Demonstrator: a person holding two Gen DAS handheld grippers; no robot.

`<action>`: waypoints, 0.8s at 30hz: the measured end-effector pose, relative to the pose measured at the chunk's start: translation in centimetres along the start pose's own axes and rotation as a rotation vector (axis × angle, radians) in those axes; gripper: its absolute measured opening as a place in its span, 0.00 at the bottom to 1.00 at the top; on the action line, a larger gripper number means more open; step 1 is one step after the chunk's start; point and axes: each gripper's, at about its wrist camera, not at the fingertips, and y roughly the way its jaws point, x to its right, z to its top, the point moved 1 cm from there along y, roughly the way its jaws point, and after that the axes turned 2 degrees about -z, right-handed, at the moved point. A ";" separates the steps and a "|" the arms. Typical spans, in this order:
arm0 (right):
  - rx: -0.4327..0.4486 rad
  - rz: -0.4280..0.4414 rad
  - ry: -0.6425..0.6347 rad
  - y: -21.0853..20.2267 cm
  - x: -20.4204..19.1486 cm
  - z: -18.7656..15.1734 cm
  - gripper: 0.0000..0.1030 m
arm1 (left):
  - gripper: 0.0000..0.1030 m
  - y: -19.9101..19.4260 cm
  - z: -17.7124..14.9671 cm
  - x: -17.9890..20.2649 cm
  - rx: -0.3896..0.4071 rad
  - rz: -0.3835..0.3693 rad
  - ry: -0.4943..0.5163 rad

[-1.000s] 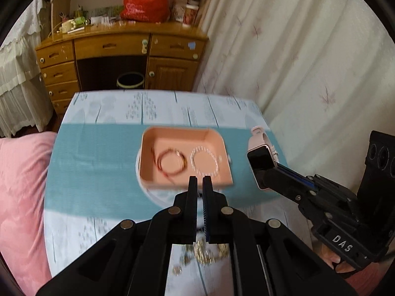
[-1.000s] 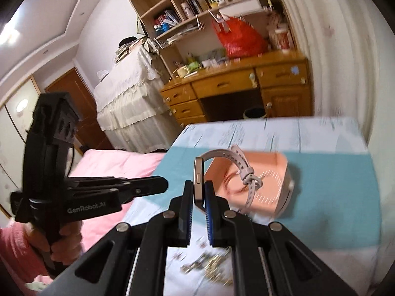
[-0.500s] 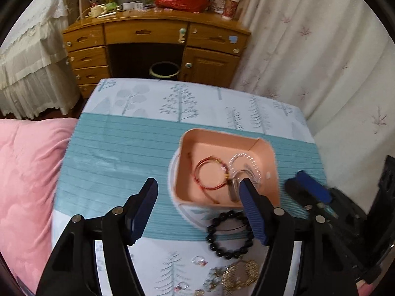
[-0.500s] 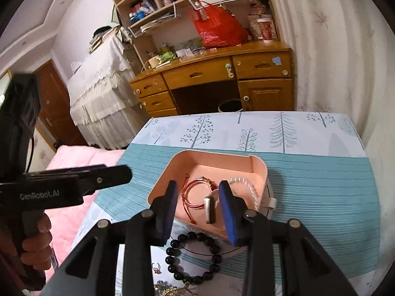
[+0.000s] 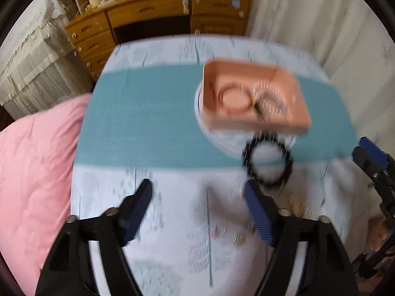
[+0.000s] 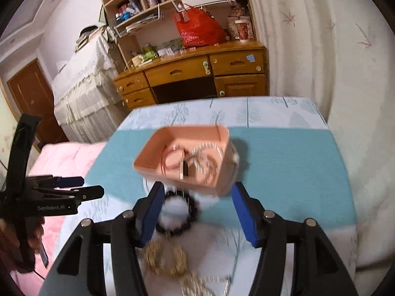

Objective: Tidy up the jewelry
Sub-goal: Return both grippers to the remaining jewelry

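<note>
Right claw: wide open and empty now. A second ago it pinched a pale-strapped smartwatch above the tray.

Watch: the pale-strapped smartwatch lies inside the tray, dark face tilted, next to the other bracelets. That piece looks done.

Left claw: spread wide too, holding nothing, lower centre of its own frame; it was pinched shut a second ago.

Tray: the peach plastic rectangular tray sits mid-frame on a white round base, on the teal band. A red cord bangle and a clear beaded bracelet are inside; both views are motion-blurred.

Next up, by my read: the black round-bead bracelet lies just in front of the tray, between the right claw's blue pads. Looks the likely next pick.

Still loose: gold chain pieces lie in a heap at the bottom of the right view, with small bits at lower centre of the left view, too blurred to name.

Bench: covered in a pale cloth with tree prints and a wide teal stripe.

Room: a pink quilt at left, a wooden desk with drawers behind, a red plastic bag on it, shelves above, and a cream curtain at right.
</note>
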 end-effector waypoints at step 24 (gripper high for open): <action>-0.329 -0.192 -0.072 1.7 -2.8 -10.5 0.67 | 0.50 4.8 -8.7 4.5 -0.061 -0.099 0.010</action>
